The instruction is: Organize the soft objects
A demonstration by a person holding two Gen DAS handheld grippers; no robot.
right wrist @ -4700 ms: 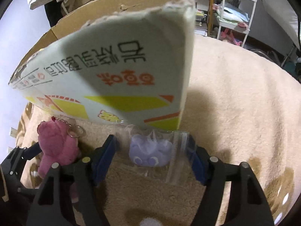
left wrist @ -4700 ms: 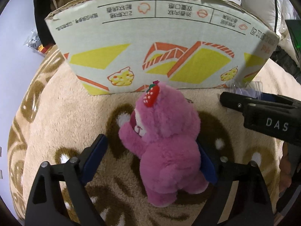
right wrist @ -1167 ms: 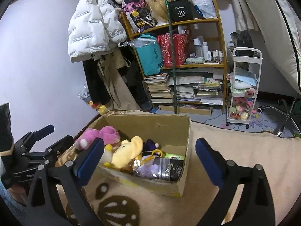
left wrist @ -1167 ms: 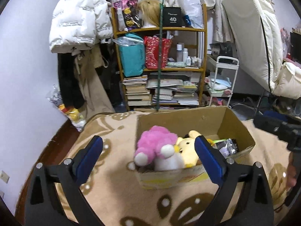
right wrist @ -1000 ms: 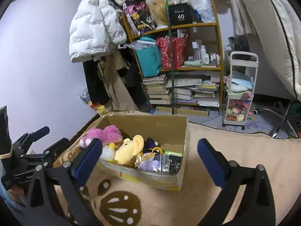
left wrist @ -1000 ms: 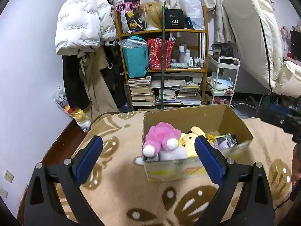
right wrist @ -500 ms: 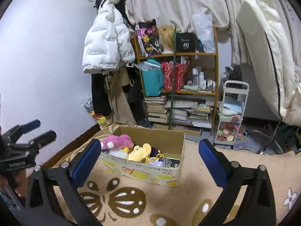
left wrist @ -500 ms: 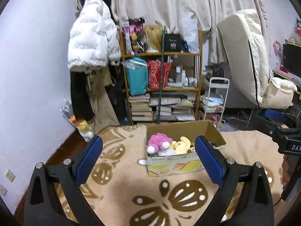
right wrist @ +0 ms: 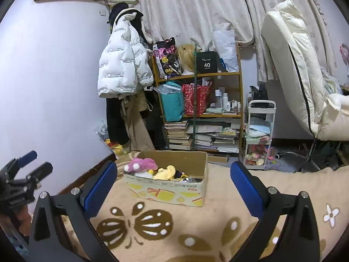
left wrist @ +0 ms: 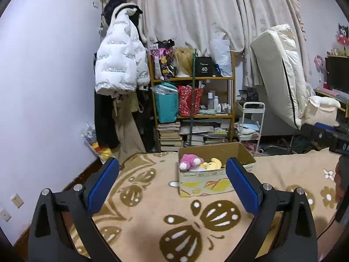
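A cardboard box point(left wrist: 202, 183) with yellow and orange print stands on the beige patterned carpet; it also shows in the right wrist view point(right wrist: 168, 191). Inside lie a pink plush bear point(left wrist: 189, 161), a yellow plush point(left wrist: 213, 163) and other small items. In the right wrist view the pink plush point(right wrist: 140, 163) and yellow plush point(right wrist: 164, 172) show too. My left gripper point(left wrist: 172, 187) is open and empty, well back from the box. My right gripper point(right wrist: 174, 193) is open and empty, also well back. The left gripper shows at the left edge of the right wrist view point(right wrist: 24, 170).
A wooden shelf point(left wrist: 194, 109) with bags, bottles and stacked books stands behind the box. A white puffer jacket point(left wrist: 120, 69) hangs on the wall. A white trolley point(left wrist: 250, 122) and a leaning mattress point(left wrist: 281, 72) stand at the right. Brown floor borders the carpet at left.
Both grippers have pulled far back and up from the box, which looks smaller now. Earlier they held the pink bear and a bagged purple toy on the carpet; these now lie in the box.
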